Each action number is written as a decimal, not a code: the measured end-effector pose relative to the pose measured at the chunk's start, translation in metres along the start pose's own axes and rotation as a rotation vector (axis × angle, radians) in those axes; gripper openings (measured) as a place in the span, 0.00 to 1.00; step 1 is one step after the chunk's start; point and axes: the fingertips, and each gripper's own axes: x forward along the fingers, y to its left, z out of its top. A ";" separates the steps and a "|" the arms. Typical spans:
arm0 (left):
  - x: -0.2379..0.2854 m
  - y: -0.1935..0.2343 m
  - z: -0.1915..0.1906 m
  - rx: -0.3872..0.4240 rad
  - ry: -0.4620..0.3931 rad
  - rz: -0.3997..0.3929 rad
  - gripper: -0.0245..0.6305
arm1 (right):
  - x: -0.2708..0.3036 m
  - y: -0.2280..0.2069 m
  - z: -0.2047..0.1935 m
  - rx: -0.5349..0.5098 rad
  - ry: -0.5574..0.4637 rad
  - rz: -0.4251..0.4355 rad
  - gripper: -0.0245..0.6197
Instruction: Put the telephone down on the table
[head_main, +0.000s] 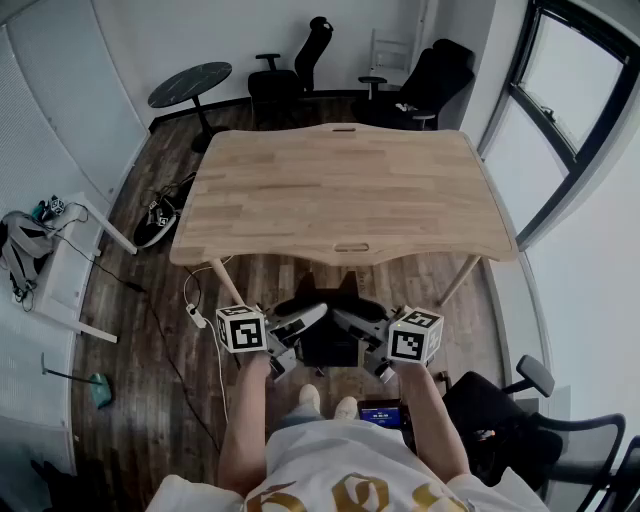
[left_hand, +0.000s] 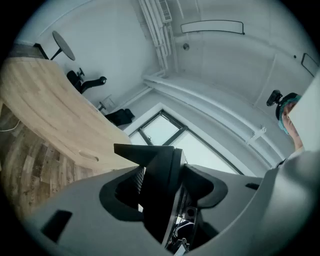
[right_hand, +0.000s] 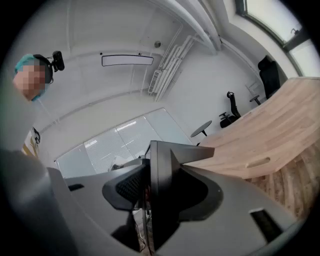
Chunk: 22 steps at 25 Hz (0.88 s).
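Note:
A black telephone (head_main: 328, 340) hangs in the air between my two grippers, in front of the wooden table (head_main: 340, 190) and below its near edge. My left gripper (head_main: 303, 325) is shut on the phone's left end. My right gripper (head_main: 352, 330) is shut on the right end. In the left gripper view the telephone (left_hand: 161, 172) stands edge-on as a dark slab between the jaws of the left gripper (left_hand: 162, 192). The right gripper view shows the telephone (right_hand: 161, 170) edge-on too, clamped in the right gripper (right_hand: 150, 192). Both grippers point level, toward each other.
Black office chairs (head_main: 290, 70) and a round black side table (head_main: 190, 85) stand behind the wooden table. A white table (head_main: 70, 270) with a bag is at the left, with cables (head_main: 190, 300) on the floor. Another black chair (head_main: 530, 420) is at my right, below the window (head_main: 570, 90).

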 end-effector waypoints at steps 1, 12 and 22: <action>0.000 -0.001 -0.001 -0.003 0.000 0.000 0.40 | -0.001 0.000 0.000 0.002 0.003 0.000 0.34; -0.001 -0.014 -0.007 0.010 -0.005 -0.001 0.40 | -0.011 0.011 -0.002 -0.011 -0.002 0.004 0.34; 0.008 -0.017 -0.009 0.013 -0.014 0.006 0.40 | -0.018 0.007 0.002 -0.012 0.001 0.006 0.34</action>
